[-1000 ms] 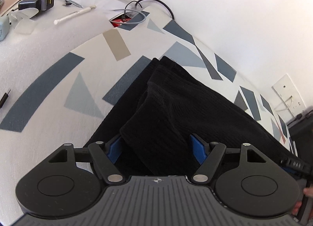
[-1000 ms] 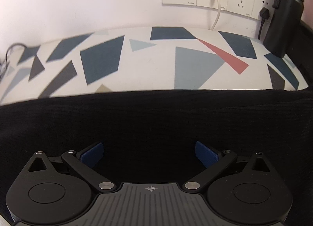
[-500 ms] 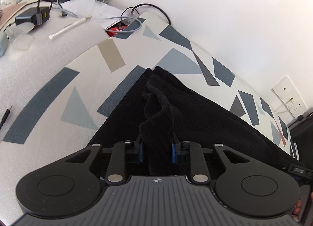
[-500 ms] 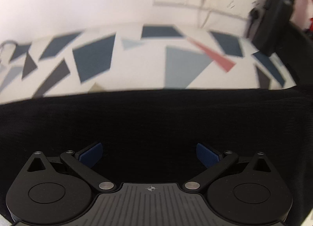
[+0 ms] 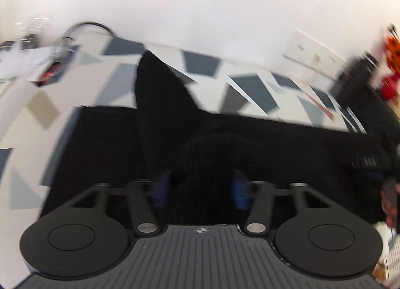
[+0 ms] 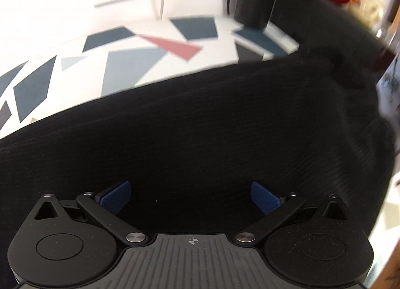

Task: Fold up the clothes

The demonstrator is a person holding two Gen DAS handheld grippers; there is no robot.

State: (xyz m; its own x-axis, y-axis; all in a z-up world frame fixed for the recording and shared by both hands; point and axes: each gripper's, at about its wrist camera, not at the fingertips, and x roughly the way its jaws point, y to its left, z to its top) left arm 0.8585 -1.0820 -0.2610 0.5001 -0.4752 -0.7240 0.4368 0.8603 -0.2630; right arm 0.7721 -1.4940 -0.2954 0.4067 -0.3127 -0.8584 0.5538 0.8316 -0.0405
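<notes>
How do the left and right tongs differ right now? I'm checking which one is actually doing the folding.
The left tongs have black garment fabric bunched between their blue pads; the right tongs hold nothing. The left jaws stand narrower, though blur hides how firmly they pinch; the right jaws are spread wide above flat garment. Both have blue pads and black bodies, over the same garment.

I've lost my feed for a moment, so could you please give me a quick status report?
Left gripper shut on a bunch of the black knit garment. Right gripper open over the fabric, holding nothing. Nothing in the way on the patterned tabletop.
</notes>
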